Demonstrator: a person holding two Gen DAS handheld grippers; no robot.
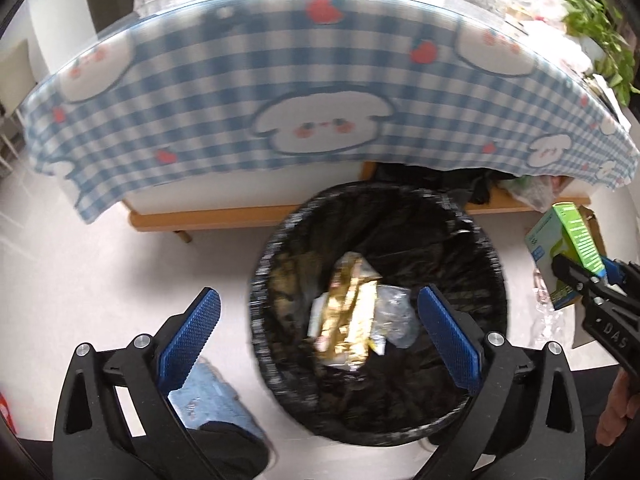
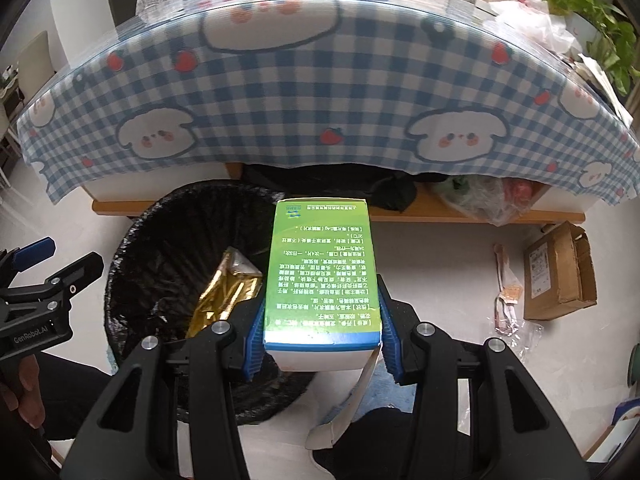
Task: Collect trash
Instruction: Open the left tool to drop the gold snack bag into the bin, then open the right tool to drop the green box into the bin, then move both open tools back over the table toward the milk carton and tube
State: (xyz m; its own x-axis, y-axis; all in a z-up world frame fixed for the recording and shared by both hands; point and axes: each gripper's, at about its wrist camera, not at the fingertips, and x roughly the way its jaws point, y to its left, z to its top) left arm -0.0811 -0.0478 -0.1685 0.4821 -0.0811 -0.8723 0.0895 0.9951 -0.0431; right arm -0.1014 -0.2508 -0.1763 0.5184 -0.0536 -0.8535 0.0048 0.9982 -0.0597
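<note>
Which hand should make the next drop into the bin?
Right. The right gripper already clamps the green box beside the bin; the left gripper hangs open and empty above it.

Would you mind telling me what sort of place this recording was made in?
Most likely a lived-in home, perhaps a living or dining room: a low table under a blue gingham cartoon tablecloth, a leafy houseplant beside it, and a lined trash bin on the pale floor.

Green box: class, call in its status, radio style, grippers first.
Left gripper open, empty, over trash bin. Right gripper shut on green box, at bin's right edge, not yet over the opening. Nothing blocking.
</note>
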